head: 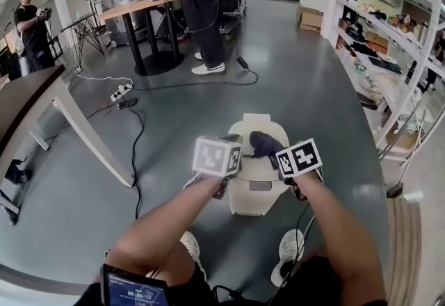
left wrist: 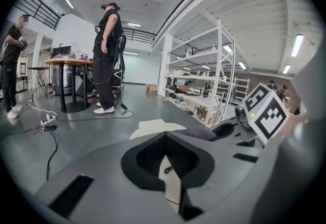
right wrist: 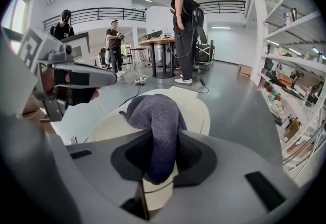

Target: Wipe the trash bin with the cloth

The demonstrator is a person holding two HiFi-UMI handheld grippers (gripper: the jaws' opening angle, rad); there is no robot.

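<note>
The right claw (right wrist: pixel 159 179) is clenched on the dark cloth (right wrist: pixel 155 121). The cloth bunches up out of the jaws and droops forward over the cream lid of the trash bin (right wrist: pixel 198 111). The bin stands on the floor (head: pixel 299 82), and both claws hang just above its lid. The left claw (left wrist: pixel 170 187) is clenched on nothing, its pads pressed together, just left of the cloth over the bin's near left edge. Whether the cloth already touches the lid is hard to tell.

The step in hand looks like wiping the top of the lid. To do it well, lower the right claw until the soft bulge of cloth meets the lid, not the hard jaw tips. Then sweep in overlapping strokes from the bin's far edge toward its near edge before moving to the sides. Only a fold seems to be pinched, so drag gently or the cloth may pull free. The bin looks light and could slide, so resting the left claw against its left side should steady it.
</note>
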